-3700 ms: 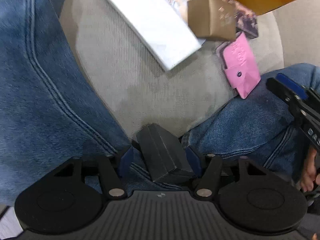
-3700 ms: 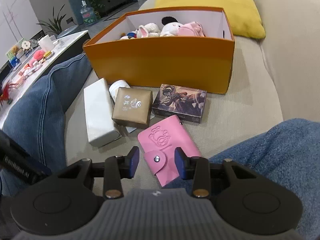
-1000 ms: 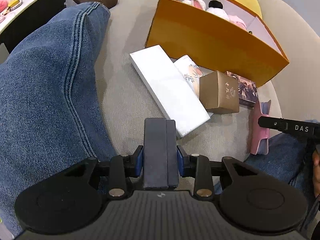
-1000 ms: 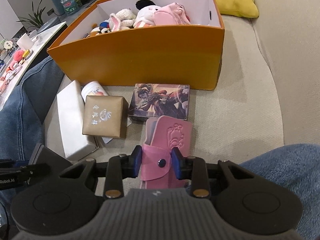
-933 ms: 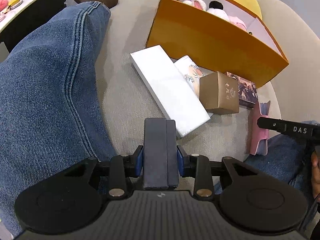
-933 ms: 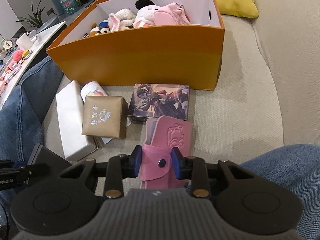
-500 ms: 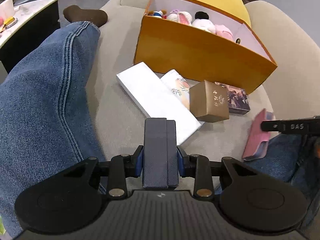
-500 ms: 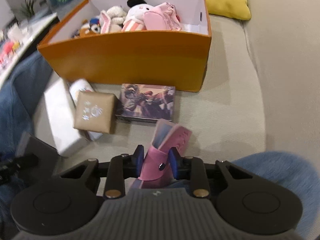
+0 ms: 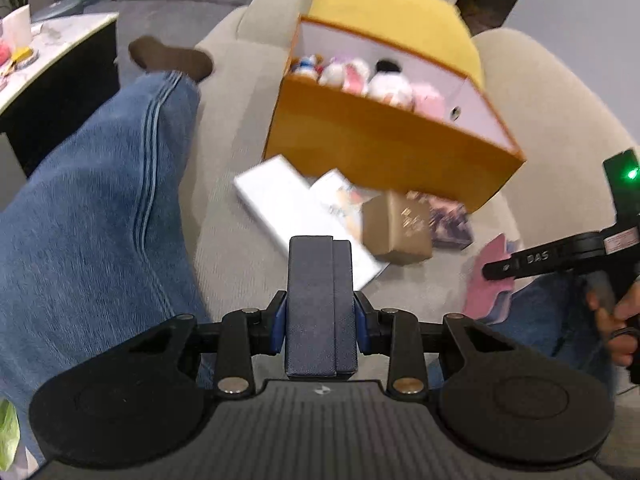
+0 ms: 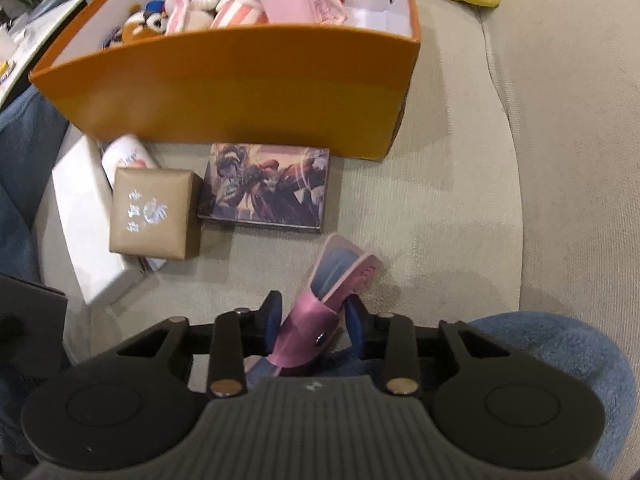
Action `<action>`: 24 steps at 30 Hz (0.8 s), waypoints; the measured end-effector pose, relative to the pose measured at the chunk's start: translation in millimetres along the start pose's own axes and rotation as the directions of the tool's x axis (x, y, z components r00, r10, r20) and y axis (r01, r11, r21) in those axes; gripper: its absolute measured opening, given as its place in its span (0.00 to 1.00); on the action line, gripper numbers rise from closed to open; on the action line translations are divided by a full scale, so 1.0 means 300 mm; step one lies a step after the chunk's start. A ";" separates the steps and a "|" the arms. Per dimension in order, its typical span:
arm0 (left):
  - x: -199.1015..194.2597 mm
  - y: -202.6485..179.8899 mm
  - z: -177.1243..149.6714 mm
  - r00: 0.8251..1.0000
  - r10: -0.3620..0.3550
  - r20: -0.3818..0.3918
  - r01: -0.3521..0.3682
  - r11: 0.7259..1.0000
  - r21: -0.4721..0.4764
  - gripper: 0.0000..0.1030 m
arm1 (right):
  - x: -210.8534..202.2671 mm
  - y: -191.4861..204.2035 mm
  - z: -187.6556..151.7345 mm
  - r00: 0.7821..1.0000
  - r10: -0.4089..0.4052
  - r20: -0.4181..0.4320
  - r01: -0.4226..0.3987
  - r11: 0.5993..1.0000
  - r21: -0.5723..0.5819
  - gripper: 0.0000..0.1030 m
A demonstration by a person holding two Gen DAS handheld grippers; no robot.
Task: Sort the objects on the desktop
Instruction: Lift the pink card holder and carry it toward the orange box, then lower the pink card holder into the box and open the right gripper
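Since a second ago you have raised both grippers off the couch, and the pink card wallet (image 10: pixel 320 316) has twisted in your right gripper (image 10: pixel 314 322): it stood square between the fingers, and now it hangs slanted, its open mouth tipped toward the illustrated card box (image 10: pixel 266 188). The right jaws are opening slightly at this moment with the wallet between them; the pads touch its sides, so the hold looks thin.

Your left gripper (image 9: pixel 320 316) is partly closed on the dark blue case (image 9: pixel 320 304), upright and centred, both pads flat on its long sides. That case reads as stiff and light; the grip should hold.

The wallet is soft, flexible and smooth-faced, so it probably pivots under a loose pinch. Take it lower, across the snapped flap where the layers are thickest, and squeeze firmly before carrying.

The orange box (image 10: pixel 248 92) with plush toys sits just beyond the loose items. The white box (image 10: pixel 82 224), the gold box (image 10: pixel 154 212) and the printed tube (image 10: pixel 124 154) lie on the cushion (image 10: pixel 460 208), touching one another, beside your denim-clad leg (image 9: pixel 96 208).
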State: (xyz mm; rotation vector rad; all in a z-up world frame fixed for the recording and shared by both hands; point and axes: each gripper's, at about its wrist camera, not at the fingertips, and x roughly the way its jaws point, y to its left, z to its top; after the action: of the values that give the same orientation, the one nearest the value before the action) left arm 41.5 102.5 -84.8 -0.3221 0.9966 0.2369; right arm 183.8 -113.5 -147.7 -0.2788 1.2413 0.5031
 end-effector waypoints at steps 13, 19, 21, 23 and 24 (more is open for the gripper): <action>-0.051 -0.209 0.352 0.970 -0.221 0.100 0.200 0.963 0.180 0.36 | -0.344 -0.083 0.091 0.963 0.200 0.182 -0.199 0.980 -0.025 0.26; 0.064 -0.355 0.579 0.954 -0.279 0.109 0.247 0.939 0.240 0.36 | -0.454 -0.094 0.258 0.945 0.190 0.267 -0.165 0.980 -0.114 0.26; 0.138 -0.405 0.650 0.953 -0.291 0.089 0.262 0.933 0.247 0.36 | -0.449 -0.100 0.331 0.942 0.189 0.277 -0.156 0.978 -0.138 0.25; 0.226 -0.451 0.703 0.955 -0.288 0.069 0.260 0.929 0.264 0.36 | -0.426 -0.114 0.403 0.945 0.197 0.263 -0.161 0.975 -0.154 0.25; 0.273 -0.466 0.721 0.958 -0.280 0.058 0.255 0.929 0.268 0.36 | -0.404 -0.123 0.444 0.947 0.199 0.252 -0.163 0.974 -0.158 0.25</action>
State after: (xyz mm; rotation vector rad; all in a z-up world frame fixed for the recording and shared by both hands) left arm 300.7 57.1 -23.8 -0.2032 0.8656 -0.1256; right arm 284.4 -108.9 6.1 -0.2031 0.9752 0.7610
